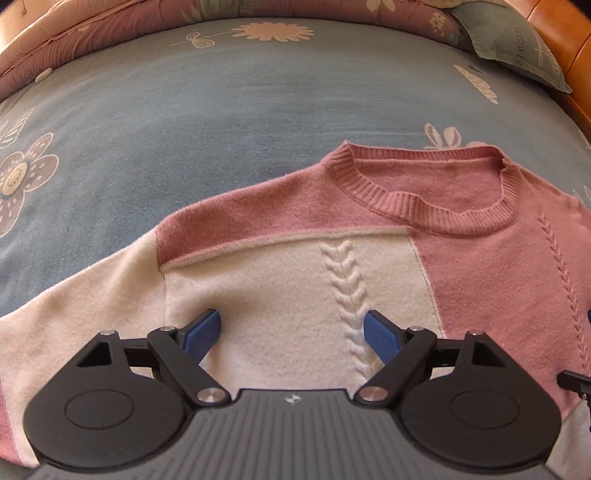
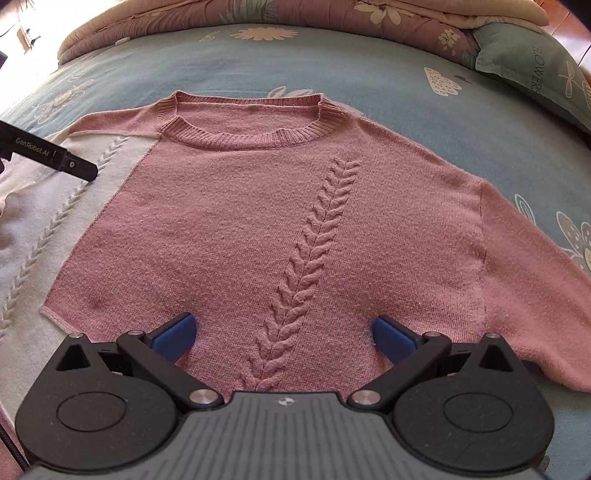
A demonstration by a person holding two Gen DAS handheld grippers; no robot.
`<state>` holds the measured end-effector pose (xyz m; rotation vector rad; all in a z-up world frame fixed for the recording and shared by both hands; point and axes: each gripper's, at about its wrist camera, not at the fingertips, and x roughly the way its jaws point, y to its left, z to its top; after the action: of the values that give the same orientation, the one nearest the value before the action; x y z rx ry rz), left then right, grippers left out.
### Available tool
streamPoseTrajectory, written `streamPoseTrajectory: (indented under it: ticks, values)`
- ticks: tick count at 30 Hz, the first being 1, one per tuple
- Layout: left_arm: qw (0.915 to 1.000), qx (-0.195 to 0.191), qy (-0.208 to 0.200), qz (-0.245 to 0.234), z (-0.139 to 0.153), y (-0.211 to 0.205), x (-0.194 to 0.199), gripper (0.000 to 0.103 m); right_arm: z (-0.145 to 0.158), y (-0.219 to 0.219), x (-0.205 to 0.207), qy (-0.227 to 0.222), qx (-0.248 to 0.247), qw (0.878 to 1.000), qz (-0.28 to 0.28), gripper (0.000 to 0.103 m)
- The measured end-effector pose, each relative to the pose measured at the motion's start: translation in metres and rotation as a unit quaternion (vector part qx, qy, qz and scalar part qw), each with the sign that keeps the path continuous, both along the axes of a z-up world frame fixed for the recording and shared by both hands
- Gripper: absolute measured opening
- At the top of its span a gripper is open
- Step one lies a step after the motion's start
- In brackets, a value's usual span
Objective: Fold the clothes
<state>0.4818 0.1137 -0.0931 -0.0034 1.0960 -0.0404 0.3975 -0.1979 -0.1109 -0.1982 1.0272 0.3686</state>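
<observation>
Pink and cream sweater [image 2: 258,229] spread flat, front up, on the bed [image 1: 184,129], ribbed collar [image 2: 243,136] at the far end, sleeves out to left and right. Soft knit, raised braid down each panel. Left claw [image 1: 291,338] released, over the cream panel, nothing between its blue pads. Right claw [image 2: 282,338] released too, over the pink panel astride the braid. Likely still the start: laid out, not yet folded. Next probably a pinch on a sleeve or hem, then a carry across the body. Around it, blue flowered sheet; quilt [image 2: 258,14] and pillow [image 2: 535,74] at the far edge.
</observation>
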Motion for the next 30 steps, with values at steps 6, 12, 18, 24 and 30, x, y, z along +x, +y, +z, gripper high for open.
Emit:
streamPoseTrajectory:
  ticks: [6, 12, 18, 24, 30]
  values:
    - [0.9998, 0.018, 0.005, 0.003, 0.002, -0.007, 0.022, 0.085, 0.000, 0.000, 0.002, 0.002, 0.001, 1.000, 0.003, 0.103]
    - [0.9997, 0.008, 0.018, -0.014, 0.019, -0.014, -0.013, 0.085, 0.001, 0.004, 0.006, 0.018, -0.010, 1.000, -0.003, 0.103]
    - [0.9989, 0.002, 0.021, -0.042, 0.029, -0.019, -0.069, 0.085, 0.001, 0.008, 0.006, 0.014, -0.016, 1.000, -0.018, 0.103]
    - [0.9971, 0.008, 0.014, -0.075, 0.013, -0.023, -0.105, 0.085, 0.001, 0.011, 0.007, 0.012, -0.019, 0.999, -0.039, 0.103]
    - [0.9969, -0.054, 0.002, -0.056, 0.008, 0.000, -0.086, 0.085, 0.002, 0.012, 0.004, 0.005, -0.021, 0.999, -0.049, 0.103]
